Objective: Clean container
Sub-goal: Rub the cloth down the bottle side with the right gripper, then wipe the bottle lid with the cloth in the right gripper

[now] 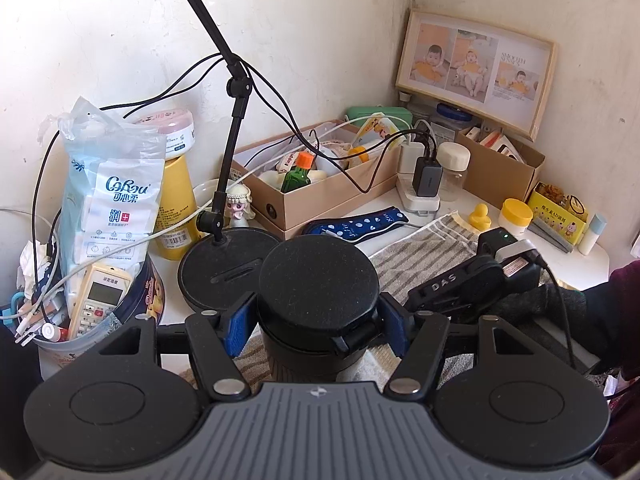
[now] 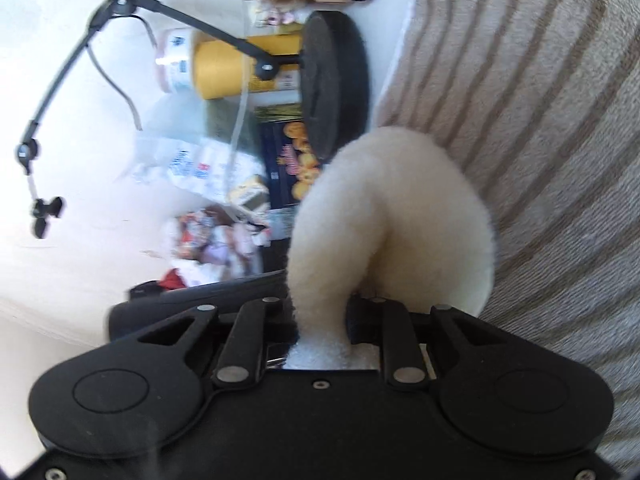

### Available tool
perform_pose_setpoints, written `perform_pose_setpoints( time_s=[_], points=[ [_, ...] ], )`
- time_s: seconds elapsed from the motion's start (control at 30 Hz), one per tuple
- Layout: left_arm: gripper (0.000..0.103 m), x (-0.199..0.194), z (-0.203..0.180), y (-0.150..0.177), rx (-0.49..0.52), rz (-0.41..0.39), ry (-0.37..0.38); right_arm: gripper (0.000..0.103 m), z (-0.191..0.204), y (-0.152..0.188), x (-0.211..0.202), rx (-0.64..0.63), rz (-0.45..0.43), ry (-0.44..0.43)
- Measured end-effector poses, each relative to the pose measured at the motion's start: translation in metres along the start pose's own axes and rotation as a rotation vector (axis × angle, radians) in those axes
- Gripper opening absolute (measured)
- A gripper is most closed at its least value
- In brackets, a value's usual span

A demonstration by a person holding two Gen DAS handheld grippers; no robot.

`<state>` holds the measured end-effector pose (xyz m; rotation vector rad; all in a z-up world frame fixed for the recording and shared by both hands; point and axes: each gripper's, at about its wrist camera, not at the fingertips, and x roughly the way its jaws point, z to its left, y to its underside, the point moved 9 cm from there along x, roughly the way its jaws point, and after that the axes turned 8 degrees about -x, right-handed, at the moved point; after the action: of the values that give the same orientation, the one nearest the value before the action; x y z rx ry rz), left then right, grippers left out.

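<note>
Left gripper (image 1: 318,330) first: its blue-padded fingers (image 1: 240,330) are clamped on either side of a black lidded container (image 1: 318,280), one pad on each flank just under the lid rim, and the container stands upright above the striped towel (image 1: 424,252). The round lid faces the camera, dusty and closed, with a small latch at its near right edge.

Over to the right gripper (image 2: 324,320): the fingers are drawn in narrow and pinch the base of a fluffy cream cloth (image 2: 392,216), which balloons out ahead of them in a soft, folded lump. This view is rolled sideways and a bit blurred; the cloth hangs over the same striped towel, and I can't say if it touches it.

In the left view the right gripper's body sits off to the right of the container, near but apart from it.

Widening out: a black stand base (image 1: 224,264) sits just behind the container on the left, its arm rising toward the wall. A cardboard box (image 1: 320,192) of bottles and cables sits farther back, a yellow bottle (image 1: 176,208) to its left, and a tin (image 1: 100,316) with a remote in it at the left edge.
</note>
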<state>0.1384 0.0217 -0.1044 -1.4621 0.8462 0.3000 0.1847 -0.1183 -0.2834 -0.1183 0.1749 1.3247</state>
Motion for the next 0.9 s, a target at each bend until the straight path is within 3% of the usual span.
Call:
perform_pose_setpoints(
  time_s=[0.4, 0.9],
  points=[
    [0.064, -0.002, -0.006, 0.001, 0.003, 0.001, -0.012, 0.017, 0.076, 0.001, -0.012, -0.113, 0.001, -0.153],
    [0.064, -0.003, -0.006, 0.001, 0.017, 0.012, -0.020, 0.018, 0.143, 0.004, -0.020, -0.334, 0.063, -0.215]
  ],
)
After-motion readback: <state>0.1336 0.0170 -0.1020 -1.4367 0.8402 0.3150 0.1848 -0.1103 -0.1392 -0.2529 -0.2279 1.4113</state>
